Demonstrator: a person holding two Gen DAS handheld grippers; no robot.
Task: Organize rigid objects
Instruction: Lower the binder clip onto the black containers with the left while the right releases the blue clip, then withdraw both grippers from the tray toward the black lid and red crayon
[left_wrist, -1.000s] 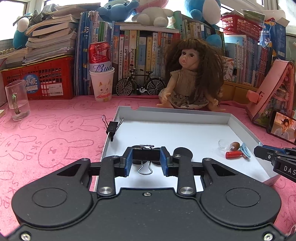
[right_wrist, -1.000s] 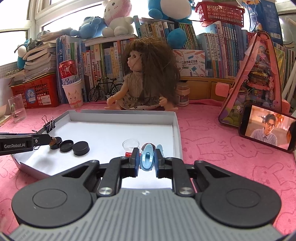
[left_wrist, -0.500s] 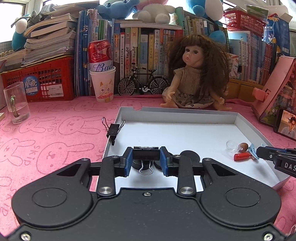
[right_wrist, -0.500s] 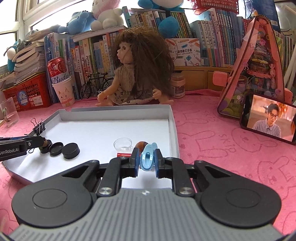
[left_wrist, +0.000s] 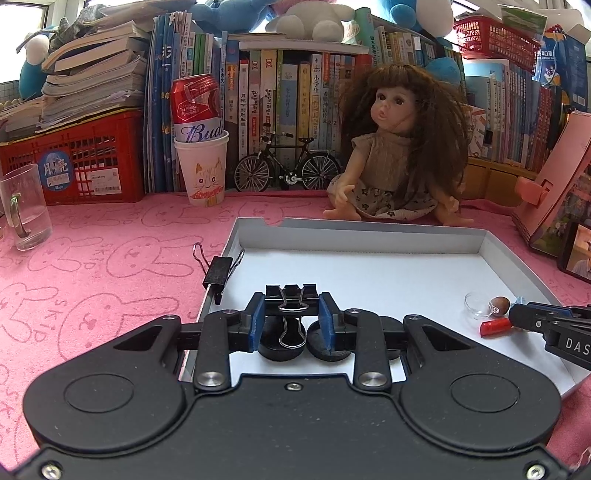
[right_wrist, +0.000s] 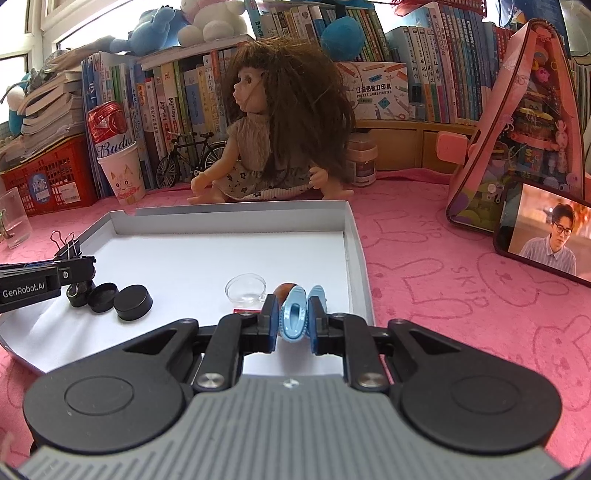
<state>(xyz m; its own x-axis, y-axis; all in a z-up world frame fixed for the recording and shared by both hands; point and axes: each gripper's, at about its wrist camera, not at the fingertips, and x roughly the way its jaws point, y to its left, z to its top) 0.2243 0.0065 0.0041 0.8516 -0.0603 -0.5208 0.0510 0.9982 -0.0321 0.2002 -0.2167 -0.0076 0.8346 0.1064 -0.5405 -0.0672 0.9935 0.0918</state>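
Note:
A white shallow box (left_wrist: 369, 227) (right_wrist: 240, 218) lies on the pink mat. My left gripper (left_wrist: 291, 317) is shut on a black binder clip (left_wrist: 291, 295) above the box's near left part, over black round caps (left_wrist: 328, 345) (right_wrist: 133, 301). My right gripper (right_wrist: 293, 319) is shut on a light blue hair clip (right_wrist: 293, 314) over the box's right part. A clear small dish (right_wrist: 245, 288) (left_wrist: 476, 304), a brown bead (left_wrist: 499, 305) and a red piece (left_wrist: 495, 326) lie there. A second binder clip (left_wrist: 218, 271) (right_wrist: 68, 247) is clamped on the box's left wall.
A doll (left_wrist: 399, 155) sits behind the box. A paper cup with a can (left_wrist: 201, 155), a model bicycle (left_wrist: 288, 168), a red crate (left_wrist: 74, 162) and books stand at the back. A glass mug (left_wrist: 24, 206) stands left. A pink toy house (right_wrist: 517, 122) and a phone (right_wrist: 546, 236) stand right.
Both grippers have moved slightly lower and closer over the box, each holding its clip. The binder clip now sits right above the black caps.

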